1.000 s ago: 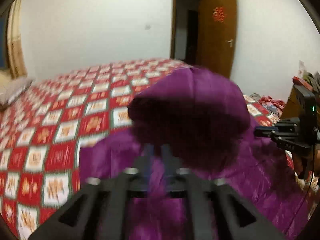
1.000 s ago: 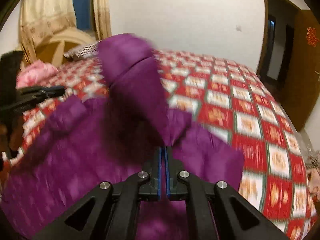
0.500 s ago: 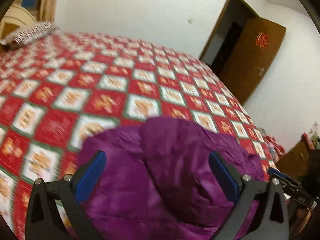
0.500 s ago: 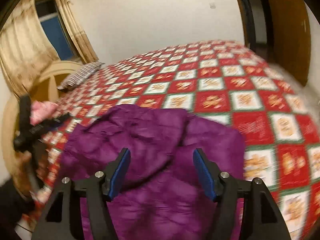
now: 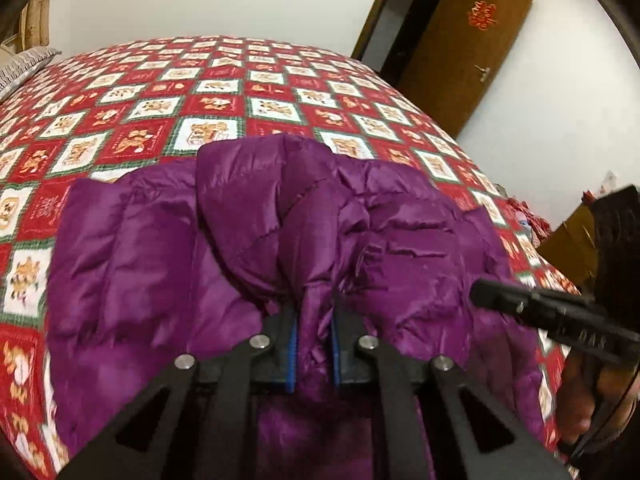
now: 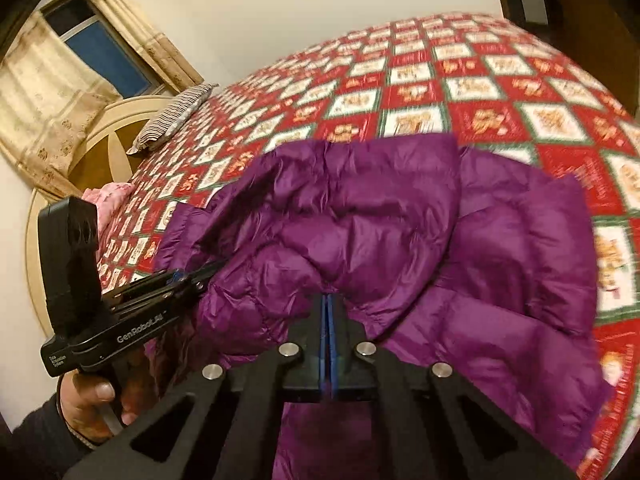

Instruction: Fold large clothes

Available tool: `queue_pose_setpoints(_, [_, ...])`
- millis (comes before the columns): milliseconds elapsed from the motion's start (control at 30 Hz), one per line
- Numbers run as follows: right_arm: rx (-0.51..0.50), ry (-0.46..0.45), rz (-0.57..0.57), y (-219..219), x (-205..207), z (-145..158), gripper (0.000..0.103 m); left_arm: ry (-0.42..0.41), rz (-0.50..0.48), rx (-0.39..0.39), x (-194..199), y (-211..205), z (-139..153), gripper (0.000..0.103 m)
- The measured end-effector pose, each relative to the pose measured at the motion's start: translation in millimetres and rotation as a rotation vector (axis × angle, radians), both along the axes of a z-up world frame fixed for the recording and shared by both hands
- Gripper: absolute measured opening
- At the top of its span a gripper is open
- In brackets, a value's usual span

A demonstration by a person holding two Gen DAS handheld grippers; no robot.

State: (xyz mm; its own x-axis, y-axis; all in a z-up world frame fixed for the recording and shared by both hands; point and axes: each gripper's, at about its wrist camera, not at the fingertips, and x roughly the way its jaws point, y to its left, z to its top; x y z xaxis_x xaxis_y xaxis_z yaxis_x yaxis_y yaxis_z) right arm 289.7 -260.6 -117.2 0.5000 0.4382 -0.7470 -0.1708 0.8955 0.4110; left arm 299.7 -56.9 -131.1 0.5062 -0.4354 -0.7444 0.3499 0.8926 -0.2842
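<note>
A purple padded jacket lies bunched near the front edge of a red and white patterned bed. My left gripper is closing, with a ridge of the jacket's fabric squeezed between its blue pads. In the right wrist view, the jacket is folded over itself, and my right gripper is closing, its pads together on a fold at their tips. The left gripper enters from the left there and bites the jacket's edge. The right gripper reaches in from the right in the left wrist view.
The patterned bed stretches far beyond the jacket. A striped pillow and a round headboard are at its head, with a pink cloth beside them. An open brown door stands at the far right. A hand holds the left gripper.
Both grippers dropped the raised part of the jacket, opened wide half a second ago, and have closed again on folds of the jacket lying on the bed.
</note>
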Motion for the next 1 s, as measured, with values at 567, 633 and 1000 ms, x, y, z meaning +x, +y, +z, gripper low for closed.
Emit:
queue_pose_setpoints(567, [-0.153, -0.087, -0.141, -17, -12, 13, 0.007, -0.286, 0.186, 0.211, -11, -3, 40, 0.103])
queue_pose_setpoints(633, [-0.131, -0.126, -0.127, -2, -10, 21, 0.047, -0.286, 0.243, 0.304, -2, -6, 29, 0.103])
queue_pose_setpoints(1000, [-0.204, -0.1, -0.054, 38, -5, -33, 0.069, -0.152, 0.318, 0.363, 18, 2, -37, 0.103])
